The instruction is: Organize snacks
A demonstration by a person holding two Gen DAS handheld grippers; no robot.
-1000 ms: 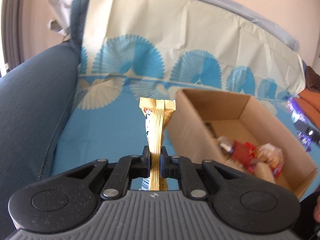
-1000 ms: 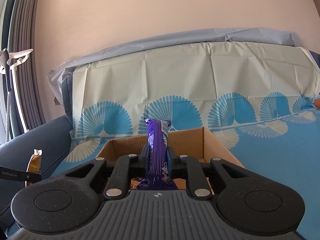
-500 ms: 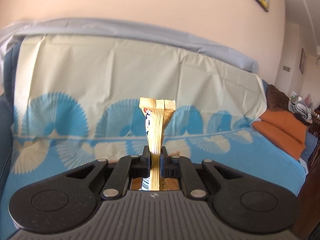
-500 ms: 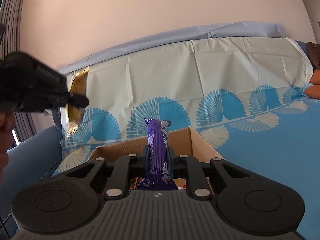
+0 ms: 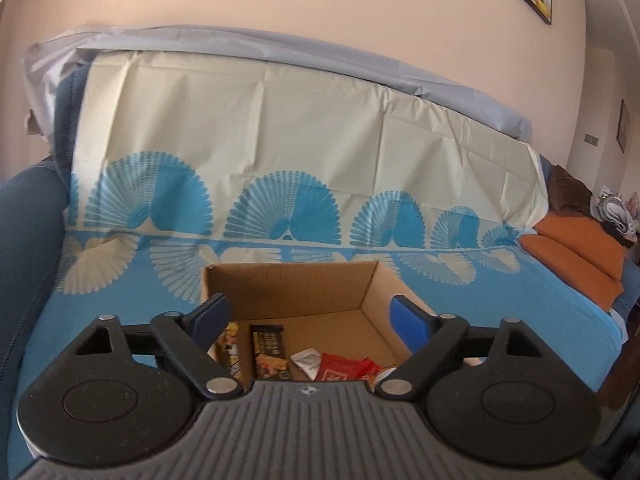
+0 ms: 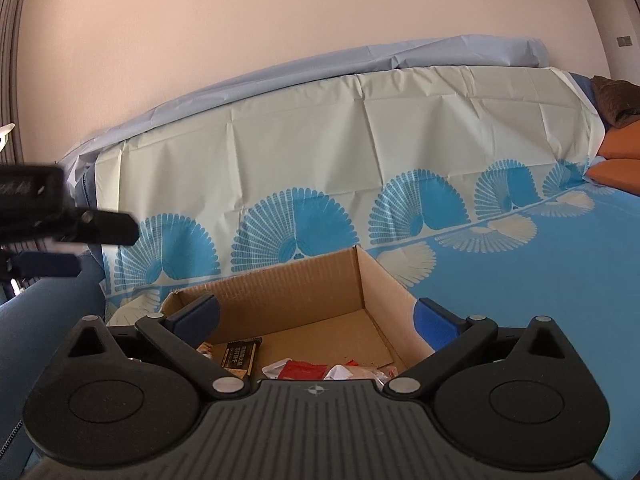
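Note:
An open cardboard box stands on the covered sofa seat and also shows in the right wrist view. Inside lie several snacks: a dark bar, a gold packet, a red packet, and in the right wrist view a dark bar and a red packet. My left gripper is open and empty above the box's near side. My right gripper is open and empty above the box. The left gripper's fingers show at the right wrist view's left edge.
The sofa carries a cream and blue fan-patterned cover. A dark blue armrest stands at the left. Orange cushions lie at the right end. A wall rises behind the sofa.
Both grippers have opened over the box. The gold packet has left the left gripper and the purple packet has left the right gripper.

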